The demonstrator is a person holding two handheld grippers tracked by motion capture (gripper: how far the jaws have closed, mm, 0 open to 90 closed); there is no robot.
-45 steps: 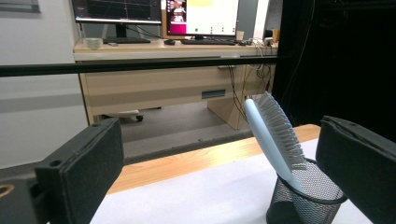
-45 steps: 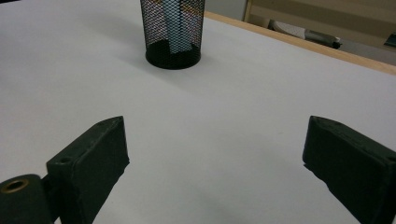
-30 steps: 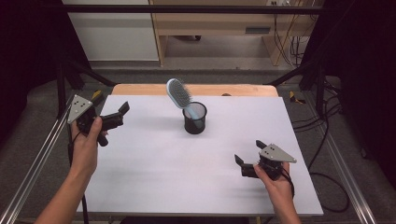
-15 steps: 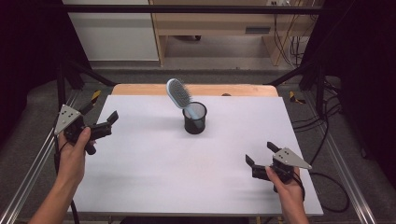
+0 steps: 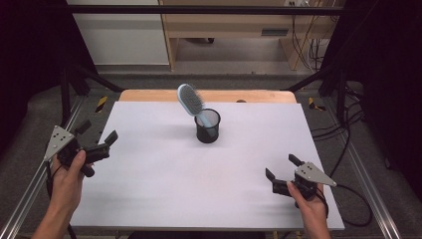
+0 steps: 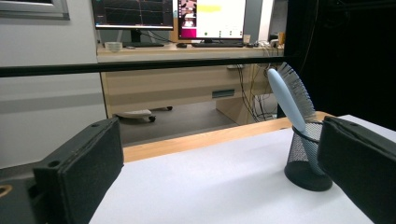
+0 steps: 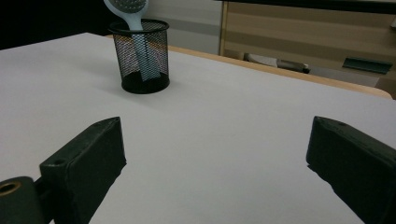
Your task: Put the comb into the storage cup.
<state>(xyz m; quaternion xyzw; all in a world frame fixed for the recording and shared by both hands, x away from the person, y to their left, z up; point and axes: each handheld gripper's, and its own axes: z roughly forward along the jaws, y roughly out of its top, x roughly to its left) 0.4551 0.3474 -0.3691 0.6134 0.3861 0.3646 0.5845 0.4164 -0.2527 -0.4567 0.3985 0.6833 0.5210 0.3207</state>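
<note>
A black mesh cup (image 5: 207, 126) stands upright a little behind the middle of the white table (image 5: 149, 189). A light blue hairbrush (image 5: 191, 101) rests in it handle down, its head leaning to the left. My left gripper (image 5: 97, 132) hovers open at the table's left edge with nothing between its jaws. My right gripper (image 5: 282, 167) is open near the front right corner, also holding nothing. The left gripper view has the cup (image 6: 306, 158) and the brush (image 6: 289, 95) beside its right jaw. In the right gripper view the cup (image 7: 141, 56) sits far off at the upper left.
A wooden strip (image 5: 149, 95) borders the table's far edge. Metal rails (image 5: 30, 184) run along both sides, with cables (image 5: 348, 139) on the floor at the right. Behind stand a wooden desk (image 6: 187, 88) and monitors (image 6: 135, 14).
Both grippers have drawn back toward the person: the left one outward to the table's left edge, the right one down toward the front right corner. Cup and brush have not moved.
</note>
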